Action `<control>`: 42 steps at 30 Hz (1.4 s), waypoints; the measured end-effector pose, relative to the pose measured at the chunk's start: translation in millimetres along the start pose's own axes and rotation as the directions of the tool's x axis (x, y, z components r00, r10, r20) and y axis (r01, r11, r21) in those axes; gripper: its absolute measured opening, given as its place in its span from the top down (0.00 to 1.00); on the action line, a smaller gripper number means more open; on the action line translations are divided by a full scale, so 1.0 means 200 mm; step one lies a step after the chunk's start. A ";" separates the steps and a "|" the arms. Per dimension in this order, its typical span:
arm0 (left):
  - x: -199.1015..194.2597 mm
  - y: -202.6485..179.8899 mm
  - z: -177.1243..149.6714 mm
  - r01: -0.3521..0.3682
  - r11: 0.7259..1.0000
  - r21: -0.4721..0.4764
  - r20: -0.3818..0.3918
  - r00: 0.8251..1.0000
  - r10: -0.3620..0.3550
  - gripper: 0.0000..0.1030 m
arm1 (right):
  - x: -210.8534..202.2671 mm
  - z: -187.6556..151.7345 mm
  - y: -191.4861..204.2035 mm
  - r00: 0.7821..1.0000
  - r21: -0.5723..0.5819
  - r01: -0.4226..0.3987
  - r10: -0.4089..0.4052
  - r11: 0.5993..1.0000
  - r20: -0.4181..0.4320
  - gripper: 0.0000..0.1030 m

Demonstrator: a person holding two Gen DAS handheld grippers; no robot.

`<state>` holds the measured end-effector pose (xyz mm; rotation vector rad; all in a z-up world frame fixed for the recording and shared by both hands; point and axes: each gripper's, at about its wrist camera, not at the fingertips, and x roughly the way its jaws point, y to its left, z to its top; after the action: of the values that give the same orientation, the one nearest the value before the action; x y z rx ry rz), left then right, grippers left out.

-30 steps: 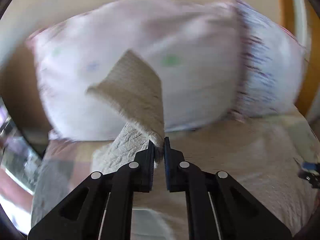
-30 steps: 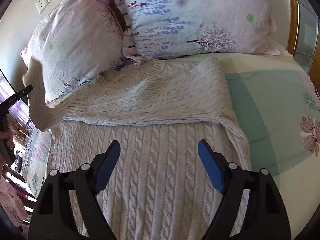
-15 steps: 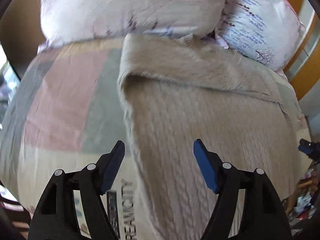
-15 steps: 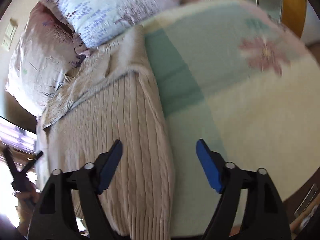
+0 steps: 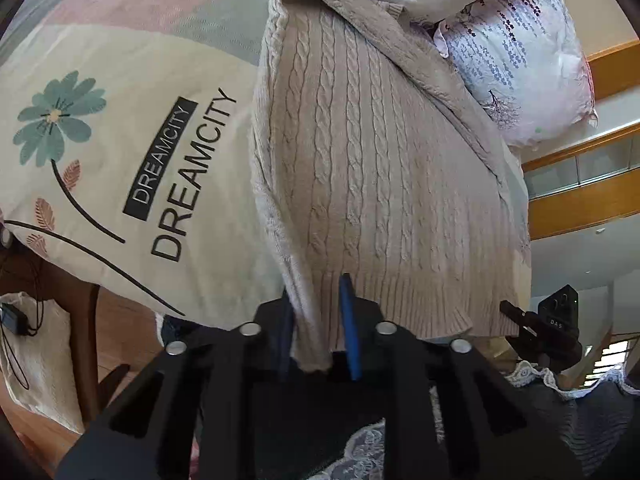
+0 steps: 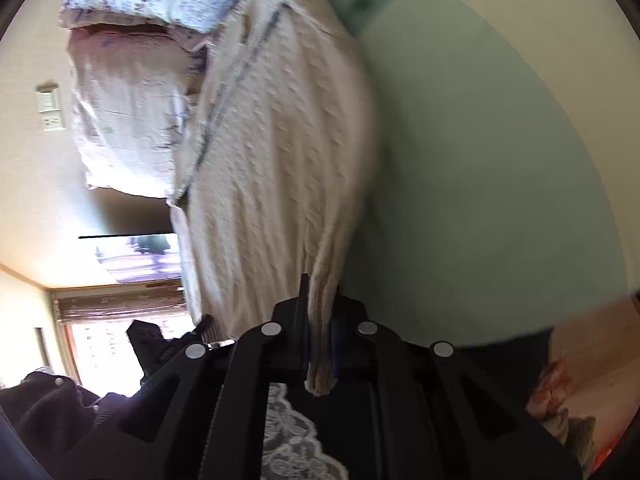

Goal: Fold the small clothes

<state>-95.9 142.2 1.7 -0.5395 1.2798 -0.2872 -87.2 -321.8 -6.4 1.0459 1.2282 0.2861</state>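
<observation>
Two grippers are engaged on one garment. The left gripper [image 5: 316,320] has its jaws closed on the left bottom corner of the beige cable-knit sweater [image 5: 372,152], gripping the ribbed hem [image 5: 420,300] where it hangs past the foot edge of the bed [image 5: 120,152]. The right gripper [image 6: 318,332] is clamped on the opposite bottom corner of the sweater [image 6: 280,152], with a short tail of knit protruding behind the pads.

Location of the garment: it lies lengthwise on the bed, hem at the near edge, upper part reaching the two pillows [image 5: 520,52] at the head edge. A sleeve or upper panel is already folded across the chest, forming a diagonal band just below the pillows.

Reason for the hold: gripping both hem corners at once keeps the bottom edge straight and under tension, so the lower half can probably be carried as one flat panel. The likely step in hand is the hem-to-collar fold.

Precautions: the knit is thick and stretchy; unequal pull would skew the fold. The right wrist view is blurred, so exact bite depth there cannot be confirmed.
</observation>
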 end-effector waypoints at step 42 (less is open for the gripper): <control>0.27 -0.92 1.30 0.265 0.925 0.271 0.150 0.938 -0.313 0.79 | -0.21 1.01 0.30 0.920 -0.059 0.007 0.016 0.998 0.392 0.36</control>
<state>184.8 18.0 103.9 -0.5287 0.9582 -0.6209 91.5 -419.4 59.7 0.9966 0.8490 0.1060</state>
